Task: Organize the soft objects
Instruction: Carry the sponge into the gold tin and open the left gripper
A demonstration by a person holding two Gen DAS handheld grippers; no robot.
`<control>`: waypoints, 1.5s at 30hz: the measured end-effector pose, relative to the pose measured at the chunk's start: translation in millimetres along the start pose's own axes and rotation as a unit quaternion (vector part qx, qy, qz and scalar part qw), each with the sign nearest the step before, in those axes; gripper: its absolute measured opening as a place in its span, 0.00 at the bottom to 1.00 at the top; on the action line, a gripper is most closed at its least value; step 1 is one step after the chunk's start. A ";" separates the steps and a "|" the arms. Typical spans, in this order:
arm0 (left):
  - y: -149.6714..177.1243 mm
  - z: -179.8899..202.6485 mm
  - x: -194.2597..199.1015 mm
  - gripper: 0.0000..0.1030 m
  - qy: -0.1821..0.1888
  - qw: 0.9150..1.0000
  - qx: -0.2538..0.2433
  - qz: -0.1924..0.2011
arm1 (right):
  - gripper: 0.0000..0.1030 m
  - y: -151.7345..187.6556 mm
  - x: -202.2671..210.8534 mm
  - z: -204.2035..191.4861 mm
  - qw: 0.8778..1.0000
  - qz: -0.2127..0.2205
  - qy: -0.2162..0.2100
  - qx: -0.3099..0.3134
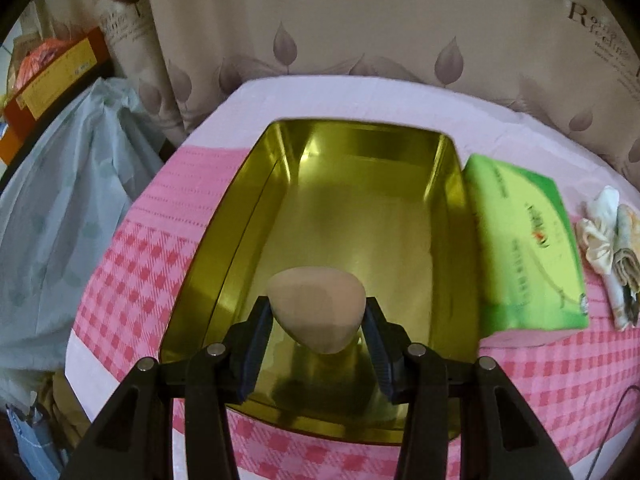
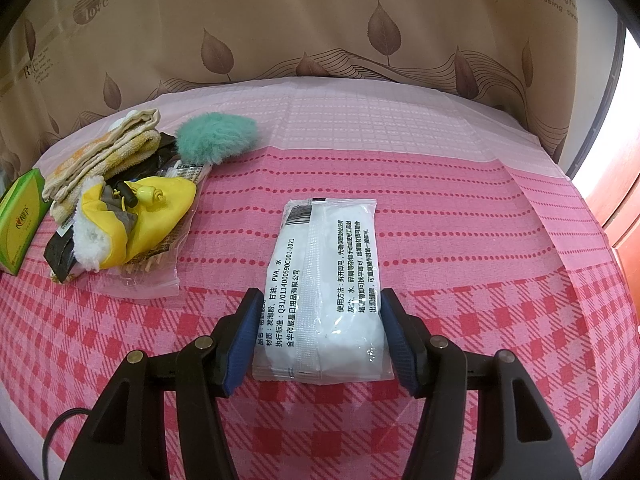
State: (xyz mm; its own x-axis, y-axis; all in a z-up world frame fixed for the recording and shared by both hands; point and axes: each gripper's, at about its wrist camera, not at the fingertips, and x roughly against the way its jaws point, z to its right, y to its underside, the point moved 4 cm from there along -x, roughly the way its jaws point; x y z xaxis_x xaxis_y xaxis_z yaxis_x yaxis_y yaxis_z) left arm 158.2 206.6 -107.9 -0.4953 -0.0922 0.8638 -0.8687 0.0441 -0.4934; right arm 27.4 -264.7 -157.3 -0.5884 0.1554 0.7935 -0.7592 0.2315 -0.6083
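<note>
Sponge (image 1: 318, 312), beige and teardrop-shaped, sits pinched in our left gripper (image 1: 318, 328), held above the near end of an open gold tin (image 1: 256, 184) on the pink checked tablecloth (image 1: 132, 272). It looks v. light and squashy, so we judge a gentle squeeze across its wide middle is enough; too much pressure would just deform it. A green tissue pack (image 1: 524, 248) lies just beside the tin's right wall. In the right wrist view, our right gripper (image 2: 318, 332) straddles the near end of a white sealed packet (image 2: 324, 280) lying flat on the cloth, pads at or v. near both long edges; we cannot tell if it is truly clamped. Film looks slippery w/ soft filling, so grip mid-body, not the crimped seam. A pile of towel, yellow pouch and teal fluffy ball (image 2: 216, 136) waits further left.
</note>
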 end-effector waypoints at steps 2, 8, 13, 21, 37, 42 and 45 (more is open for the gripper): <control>2.0 -4.5 -5.2 0.45 0.003 1.000 0.001 -0.003 | 0.55 0.1 0.0 -0.2 1.000 0.000 0.000 0.000; 5.2 -7.9 -11.1 0.47 0.001 1.000 -0.004 -0.005 | 0.55 -0.5 1.0 1.6 1.000 0.000 0.003 0.001; 8.2 -7.7 -18.8 0.48 -0.004 1.000 -0.016 -0.014 | 0.55 0.2 0.5 1.6 1.000 0.000 0.005 0.002; 8.8 -9.5 -18.3 0.48 0.003 1.000 -0.010 -0.015 | 0.55 0.6 -0.1 0.0 1.000 0.000 0.006 0.002; 7.4 -19.0 -4.6 0.55 0.014 1.000 0.019 -0.003 | 0.55 0.6 0.3 2.5 1.000 0.001 0.008 0.003; 7.4 -17.2 17.1 0.55 0.004 0.999 0.026 0.025 | 0.55 0.9 0.2 1.3 1.000 0.001 0.009 0.004; 10.1 -12.4 29.8 0.55 -0.008 0.999 0.020 0.041 | 0.55 0.9 0.1 0.5 1.000 0.001 0.009 0.003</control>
State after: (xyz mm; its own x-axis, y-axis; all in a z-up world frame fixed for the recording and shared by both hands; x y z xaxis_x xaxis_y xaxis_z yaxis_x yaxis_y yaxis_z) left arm 134.7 216.6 -85.9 -0.5643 -0.1049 0.8189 -0.8241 0.0128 -0.5663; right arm 26.6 -265.0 -157.7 -0.5852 0.1727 0.7923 -0.7599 0.2244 -0.6101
